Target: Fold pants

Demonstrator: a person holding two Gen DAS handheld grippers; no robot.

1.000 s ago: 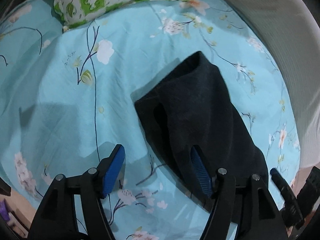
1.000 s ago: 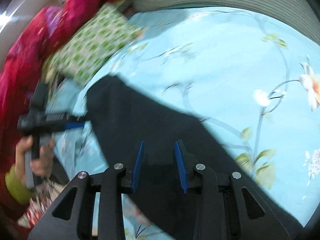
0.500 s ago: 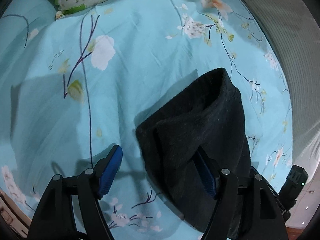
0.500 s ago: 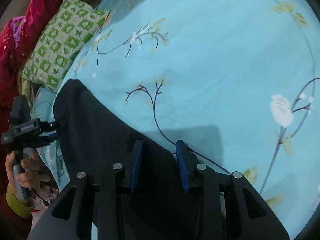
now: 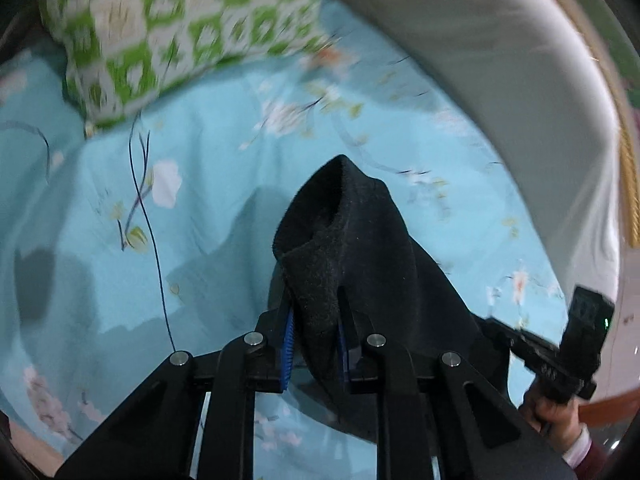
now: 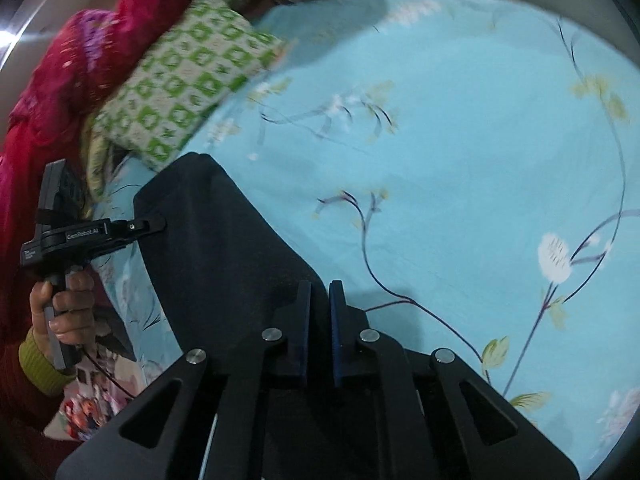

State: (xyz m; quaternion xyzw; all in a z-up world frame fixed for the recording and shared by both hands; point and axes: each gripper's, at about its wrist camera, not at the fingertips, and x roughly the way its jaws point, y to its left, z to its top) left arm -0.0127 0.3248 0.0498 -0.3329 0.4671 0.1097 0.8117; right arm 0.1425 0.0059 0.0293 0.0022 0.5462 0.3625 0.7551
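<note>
Black fleecy pants (image 5: 360, 248), soft and limp (droop between grips): left gripper (image 5: 314, 344) fingers pinch one corner, right gripper (image 6: 319, 320) nearly closed on another edge, over bed (image 6: 460, 128).

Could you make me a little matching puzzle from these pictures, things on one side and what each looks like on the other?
Things:
1. pants
2. pillow
3. bed sheet
4. blanket

Looks:
a. light blue with flowers and thin branches
b. red and pink, heaped at the bed's edge
c. dark, pinched in both tools' jaws
d. green and white squares

Pairs: 1-c, 2-d, 3-a, 4-b
</note>
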